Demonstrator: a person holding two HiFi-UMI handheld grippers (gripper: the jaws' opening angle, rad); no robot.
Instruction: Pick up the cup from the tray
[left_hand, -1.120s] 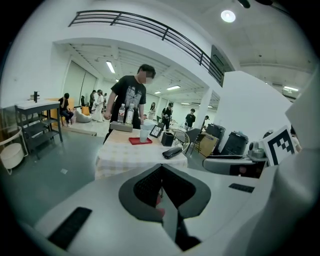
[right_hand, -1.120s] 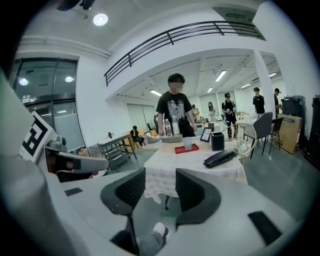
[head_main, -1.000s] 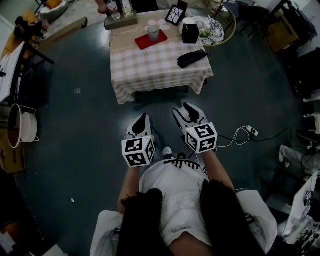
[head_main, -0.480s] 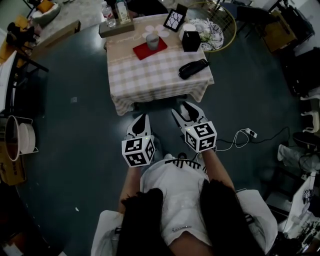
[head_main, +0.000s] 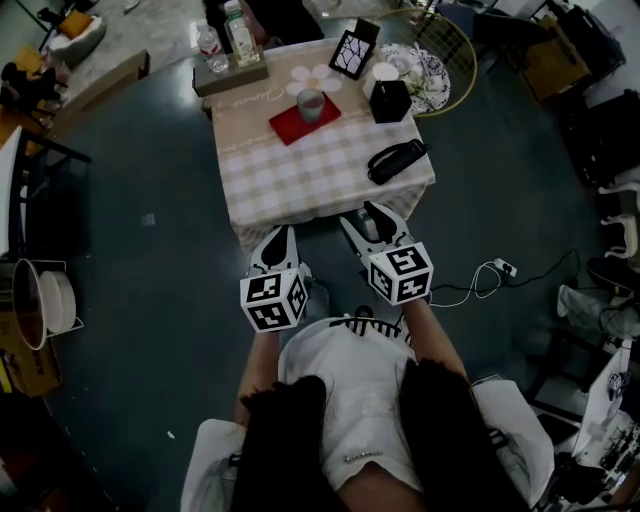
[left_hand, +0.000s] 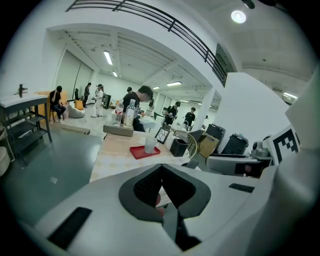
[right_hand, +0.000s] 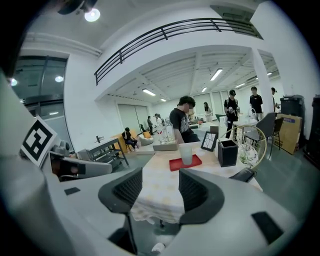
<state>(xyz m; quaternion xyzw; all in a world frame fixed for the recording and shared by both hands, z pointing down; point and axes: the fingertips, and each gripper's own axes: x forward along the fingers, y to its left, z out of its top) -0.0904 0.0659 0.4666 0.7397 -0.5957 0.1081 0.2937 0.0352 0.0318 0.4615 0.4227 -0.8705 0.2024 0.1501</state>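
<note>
A pale cup (head_main: 311, 103) stands upright on a red tray (head_main: 296, 124) at the far side of a checked-cloth table (head_main: 300, 175). Both grippers hang over the floor at the table's near edge, well short of the cup. My left gripper (head_main: 279, 243) has its jaws together with nothing held. My right gripper (head_main: 376, 222) has its jaws apart and opening, with nothing between them. In the left gripper view the cup (left_hand: 150, 145) and tray (left_hand: 141, 152) lie beyond the left gripper (left_hand: 161, 172). In the right gripper view the cup (right_hand: 186, 154) on the tray (right_hand: 176, 164) lies past the right gripper (right_hand: 161, 187).
On the table stand a black box (head_main: 389, 100), a black case (head_main: 396, 160), a picture frame (head_main: 352, 54) and a holder with water bottles (head_main: 238, 30). A round wire-rimmed stand (head_main: 440, 50) is at the table's right. A cable (head_main: 480, 275) trails on the floor. People stand behind the table.
The table has drawn closer to both grippers as the person moved towards it. The right gripper's jaws have spread a little wider. The left gripper stays shut.
</note>
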